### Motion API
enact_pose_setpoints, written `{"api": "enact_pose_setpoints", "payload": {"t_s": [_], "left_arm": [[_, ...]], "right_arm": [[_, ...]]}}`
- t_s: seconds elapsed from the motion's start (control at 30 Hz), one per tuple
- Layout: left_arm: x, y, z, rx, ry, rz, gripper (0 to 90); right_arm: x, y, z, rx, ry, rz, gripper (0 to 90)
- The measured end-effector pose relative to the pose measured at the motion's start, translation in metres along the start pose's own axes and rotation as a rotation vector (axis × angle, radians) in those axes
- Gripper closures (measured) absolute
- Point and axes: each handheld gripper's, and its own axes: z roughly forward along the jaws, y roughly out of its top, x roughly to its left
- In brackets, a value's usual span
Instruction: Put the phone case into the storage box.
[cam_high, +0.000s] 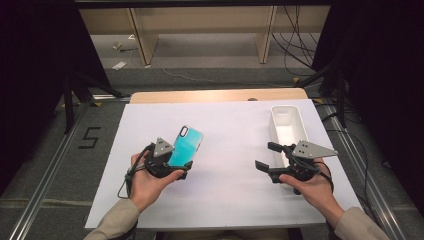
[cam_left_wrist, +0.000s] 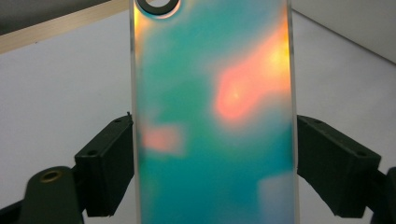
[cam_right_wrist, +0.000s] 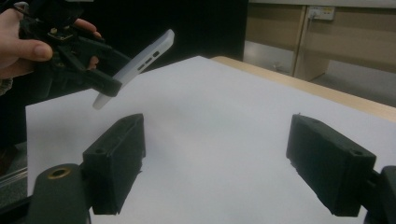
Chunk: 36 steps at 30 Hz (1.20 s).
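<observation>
A teal iridescent phone case (cam_high: 186, 146) with a round camera hole hangs tilted above the white sheet (cam_high: 225, 200). My left gripper (cam_high: 178, 168) is shut on its lower part. In the left gripper view the case (cam_left_wrist: 215, 116) stands upright between the two black jaws, which press on its long edges. From the right gripper view the case (cam_right_wrist: 140, 65) shows edge-on, clear of the table, with the left gripper (cam_right_wrist: 100, 77) and a hand behind it. My right gripper (cam_high: 267, 156) is open and empty, just left of the bin, its jaws wide apart over bare sheet (cam_right_wrist: 215, 140).
A long white bin (cam_high: 287, 127) sits at the right of the sheet, beside my right hand. The wooden table edge (cam_high: 215, 95) runs along the far side. Cables and dark stands lie on the floor beyond.
</observation>
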Motion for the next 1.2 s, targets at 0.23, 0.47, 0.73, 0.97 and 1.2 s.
{"api": "enact_pose_setpoints", "payload": {"t_s": [0.23,0.47,0.73,0.97,1.2], "left_arm": [[-0.011,0.003,0.003,-0.009,-0.020,0.021,17.0],[-0.020,0.005,0.008,-0.010,-0.039,0.045,17.1],[-0.028,0.007,0.012,-0.010,-0.056,0.063,17.1],[-0.035,0.009,0.016,-0.011,-0.068,0.078,17.1],[-0.043,0.010,0.020,-0.010,-0.085,0.097,17.1]], "right_arm": [[0.001,0.004,0.008,-0.005,0.005,0.002,20.7],[0.001,0.007,0.013,-0.011,0.004,0.010,20.6],[0.001,0.012,0.022,-0.014,0.000,0.018,19.7],[0.000,0.014,0.028,-0.020,-0.003,0.030,19.5],[-0.001,0.017,0.039,-0.021,-0.001,0.046,19.5]]}}
